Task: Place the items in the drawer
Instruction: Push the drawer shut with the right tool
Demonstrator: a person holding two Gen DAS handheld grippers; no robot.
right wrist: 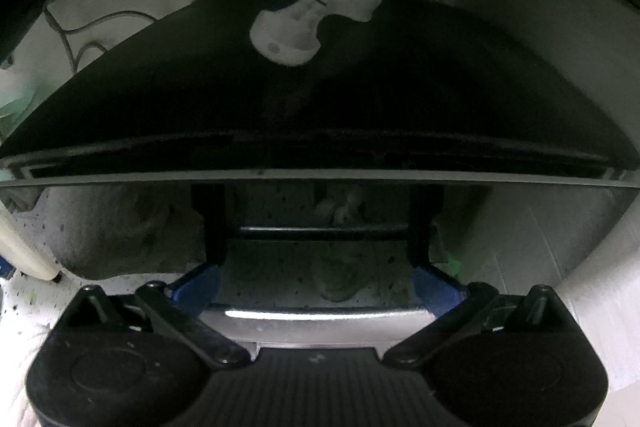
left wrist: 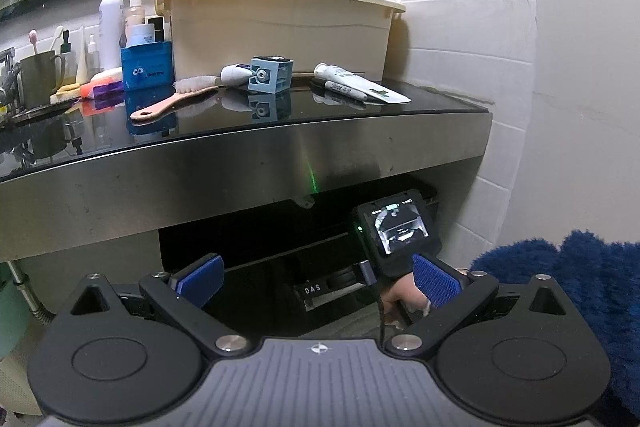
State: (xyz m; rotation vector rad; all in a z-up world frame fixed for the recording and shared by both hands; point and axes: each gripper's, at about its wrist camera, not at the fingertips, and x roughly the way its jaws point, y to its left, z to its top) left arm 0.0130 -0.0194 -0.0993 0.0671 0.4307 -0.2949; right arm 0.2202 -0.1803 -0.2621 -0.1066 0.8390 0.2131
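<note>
Drawer (right wrist: 320,107): one white brush (right wrist: 312,11)

the countertop (left wrist: 280,115) front strip is bare; behind it a brush (left wrist: 176,99), blue block (left wrist: 270,77) and tube (left wrist: 360,85) lie spaced apart, with a beige bin (left wrist: 280,31) blocking the back. the drawer (right wrist: 320,115) gapes open (one white brush (right wrist: 312,15) at its rear), floor otherwise free.

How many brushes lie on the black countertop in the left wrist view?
1: a pink-handled, white-bristled brush lies beside the blue box. Others may hide behind the clutter at far left.
</note>
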